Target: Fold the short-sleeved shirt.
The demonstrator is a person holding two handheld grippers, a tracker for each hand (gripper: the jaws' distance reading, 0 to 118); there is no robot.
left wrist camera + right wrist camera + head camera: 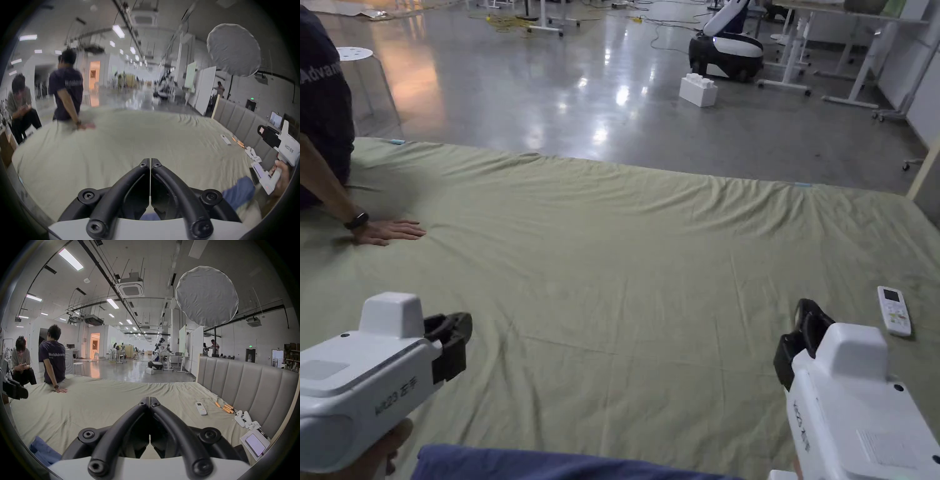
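Observation:
A blue shirt lies bunched at the near edge of the green bedsheet; only a strip of it shows. The blue shirt sits low left in the right gripper view and the same shirt low right in the left gripper view. My left gripper hovers above the sheet at the near left, jaws together, nothing held. My right gripper hovers at the near right, jaws also together and empty. Both are above and just beyond the shirt.
A person sits on the bed's far left corner with a hand flat on the sheet. A white remote lies at the right. Tools, a game controller and a phone lie along the grey headboard.

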